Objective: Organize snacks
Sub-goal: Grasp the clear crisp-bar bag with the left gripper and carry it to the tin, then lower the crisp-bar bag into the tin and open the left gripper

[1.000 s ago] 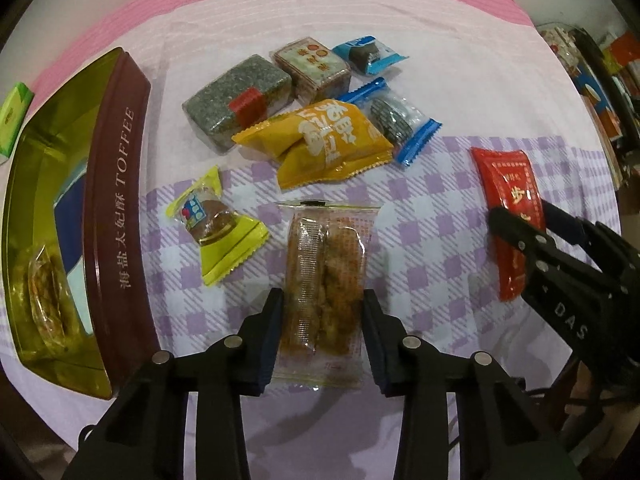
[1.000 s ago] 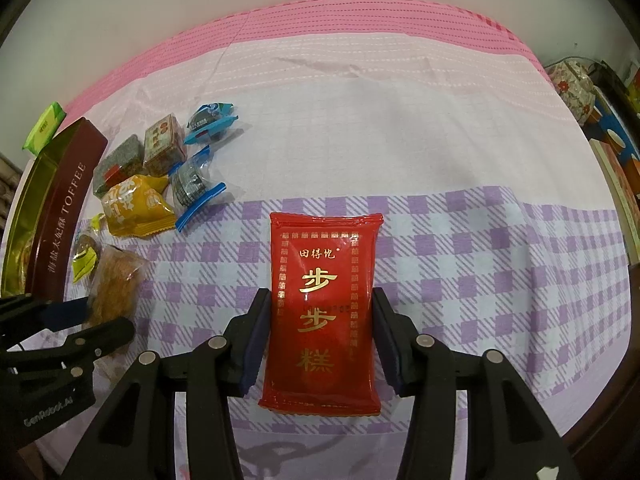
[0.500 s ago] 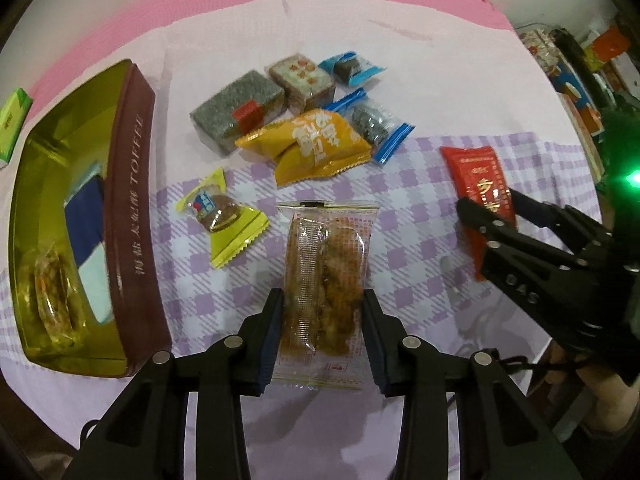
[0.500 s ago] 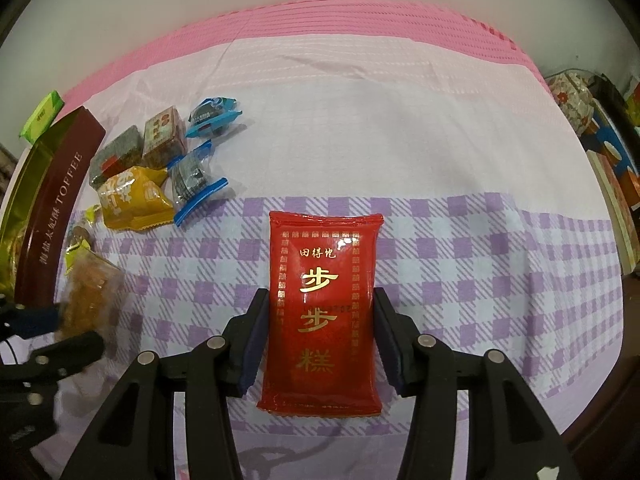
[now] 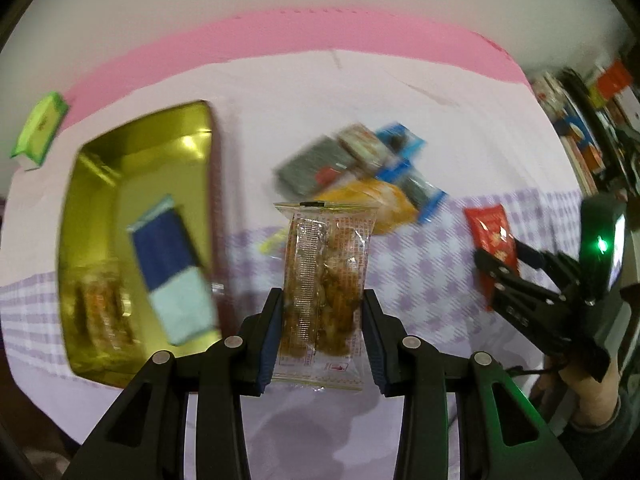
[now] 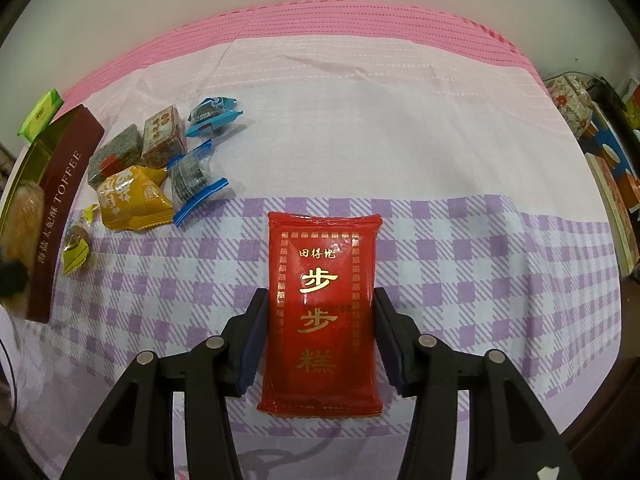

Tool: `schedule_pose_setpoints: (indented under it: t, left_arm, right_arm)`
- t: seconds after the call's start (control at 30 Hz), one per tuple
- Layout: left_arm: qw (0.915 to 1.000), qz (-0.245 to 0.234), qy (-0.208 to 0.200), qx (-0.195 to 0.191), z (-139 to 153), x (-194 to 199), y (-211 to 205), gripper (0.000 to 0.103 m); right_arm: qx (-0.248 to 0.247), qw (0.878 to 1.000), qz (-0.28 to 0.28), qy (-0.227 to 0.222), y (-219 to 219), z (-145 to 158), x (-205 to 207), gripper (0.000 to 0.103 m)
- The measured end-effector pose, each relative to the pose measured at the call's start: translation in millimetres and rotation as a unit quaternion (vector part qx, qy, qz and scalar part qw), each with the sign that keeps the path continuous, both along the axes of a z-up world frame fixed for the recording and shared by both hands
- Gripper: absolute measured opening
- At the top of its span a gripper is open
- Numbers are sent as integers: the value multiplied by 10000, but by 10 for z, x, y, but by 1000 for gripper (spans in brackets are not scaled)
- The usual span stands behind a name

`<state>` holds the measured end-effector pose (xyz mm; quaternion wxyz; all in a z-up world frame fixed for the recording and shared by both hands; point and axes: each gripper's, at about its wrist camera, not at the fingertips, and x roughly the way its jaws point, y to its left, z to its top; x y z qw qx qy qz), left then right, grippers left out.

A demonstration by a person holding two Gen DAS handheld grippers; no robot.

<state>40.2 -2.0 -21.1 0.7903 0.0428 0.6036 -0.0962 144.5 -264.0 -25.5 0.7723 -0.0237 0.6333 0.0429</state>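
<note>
A clear snack pack (image 5: 325, 292) is held in the left tongs (image 5: 323, 336) above the cloth beside the tin (image 5: 136, 236). A red pack (image 6: 322, 312) is gripped by the right tongs (image 6: 320, 336).

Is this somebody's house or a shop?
Probably a home: snacks lie on a checked tablecloth beside a toffee tin, and cluttered shelves stand at the side.

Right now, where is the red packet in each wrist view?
Left wrist: red packet at right, in the right gripper.
Right wrist: bottom centre, between that gripper's fingers.
Shared landmark: toffee tin, left in both.
</note>
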Motion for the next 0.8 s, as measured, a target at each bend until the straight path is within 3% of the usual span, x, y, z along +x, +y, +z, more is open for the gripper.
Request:
schedule_pose_setpoints:
  t: [0.2, 0.5, 0.8]
  left_arm:
    - [9982, 529, -147, 231, 63, 138, 466, 39]
    - [9892, 1305, -174, 649, -14, 227, 1203, 39]
    - [9821, 1637, -36, 932, -206, 240, 1581, 39]
  right_arm:
    - [-2, 10000, -5, -5, 1, -1, 2, 49]
    - [-10, 10000, 0, -12, 5, -3, 2, 49]
    - [-7, 10000, -4, -15, 0, -6, 3, 50]
